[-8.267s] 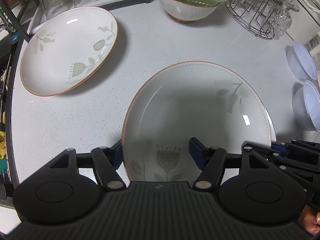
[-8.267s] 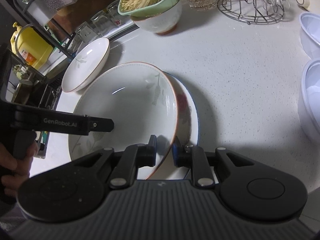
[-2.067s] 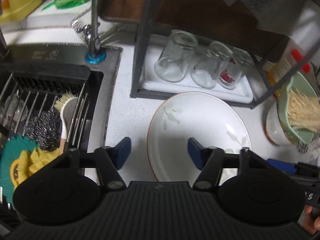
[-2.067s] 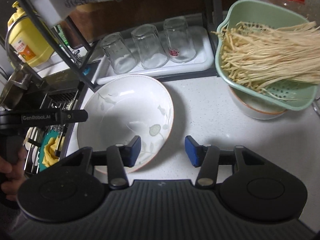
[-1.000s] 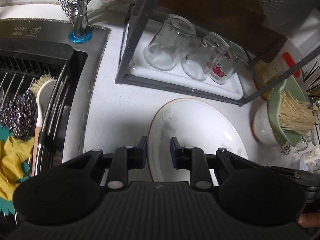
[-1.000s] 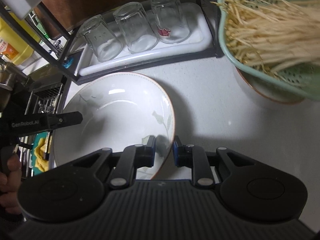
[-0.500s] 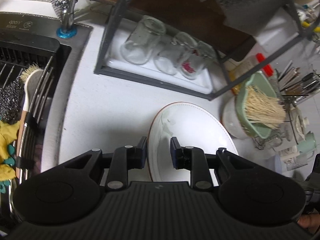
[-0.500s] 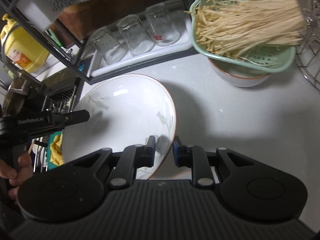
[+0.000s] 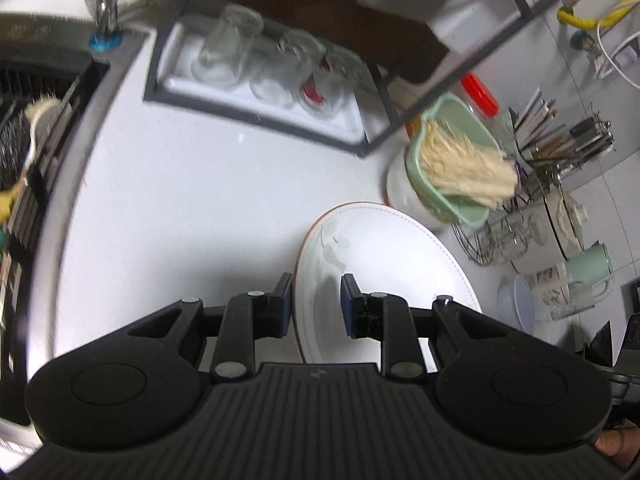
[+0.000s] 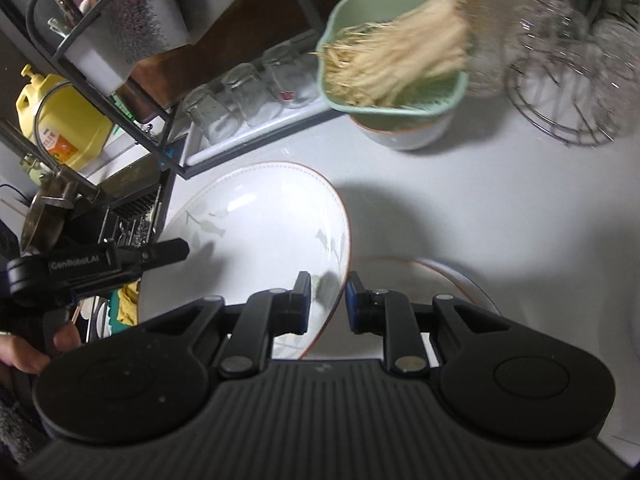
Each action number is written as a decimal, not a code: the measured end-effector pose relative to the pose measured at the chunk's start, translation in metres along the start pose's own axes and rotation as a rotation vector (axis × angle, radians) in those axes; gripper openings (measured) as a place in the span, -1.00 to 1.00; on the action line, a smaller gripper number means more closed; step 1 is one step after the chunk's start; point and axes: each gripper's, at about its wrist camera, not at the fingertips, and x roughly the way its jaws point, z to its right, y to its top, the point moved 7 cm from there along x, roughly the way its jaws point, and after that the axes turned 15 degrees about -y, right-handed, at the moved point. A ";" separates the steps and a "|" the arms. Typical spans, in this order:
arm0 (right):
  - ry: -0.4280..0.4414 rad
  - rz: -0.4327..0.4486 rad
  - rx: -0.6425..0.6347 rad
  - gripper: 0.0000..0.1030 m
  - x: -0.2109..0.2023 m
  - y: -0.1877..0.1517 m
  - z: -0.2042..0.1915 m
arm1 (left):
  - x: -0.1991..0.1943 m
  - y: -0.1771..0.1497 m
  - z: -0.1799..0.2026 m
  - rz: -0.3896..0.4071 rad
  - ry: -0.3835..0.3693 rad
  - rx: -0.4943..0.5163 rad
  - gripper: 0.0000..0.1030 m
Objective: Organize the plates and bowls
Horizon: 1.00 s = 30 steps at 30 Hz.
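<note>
both grippers, left (image 9: pixel 316 300) and right (image 10: pixel 328 300), fingers clamped on opposite rims of plate (image 10: pixel 256 232), held above table (image 10: pixel 460 208). keep level, lower onto second plate (image 10: pixel 432 276).

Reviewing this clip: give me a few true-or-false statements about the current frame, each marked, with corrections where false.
1. Both grippers grip the same leaf-patterned plate. True: the left gripper and right gripper clamp opposite rims.
2. The green colander is empty. False: it holds pale enoki mushrooms.
3. The colander sits on a white bowl. True.
4. The drinking glasses lie in the sink. False: they stand upside down on a white tray under the rack.
5. Another plate lies under the right gripper. True.
</note>
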 end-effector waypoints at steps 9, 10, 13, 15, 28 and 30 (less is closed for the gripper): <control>-0.047 0.012 0.022 -0.59 -0.013 -0.029 0.037 | 0.019 -0.031 0.021 -0.083 -0.004 0.054 -0.47; -0.054 0.009 0.023 -0.59 -0.013 -0.032 0.040 | 0.022 -0.034 0.022 -0.092 -0.002 0.054 -0.47; -0.061 -0.003 0.031 -0.59 -0.011 -0.043 0.050 | 0.029 -0.042 0.028 -0.110 0.013 0.079 -0.47; -0.063 -0.006 0.025 -0.59 -0.010 -0.049 0.054 | 0.032 -0.047 0.031 -0.122 0.022 0.090 -0.47; -0.093 -0.014 -0.006 -0.59 -0.004 -0.079 0.067 | 0.041 -0.072 0.042 -0.171 0.114 0.197 -0.47; -0.093 -0.017 -0.012 -0.59 -0.003 -0.081 0.067 | 0.044 -0.076 0.045 -0.178 0.149 0.237 -0.47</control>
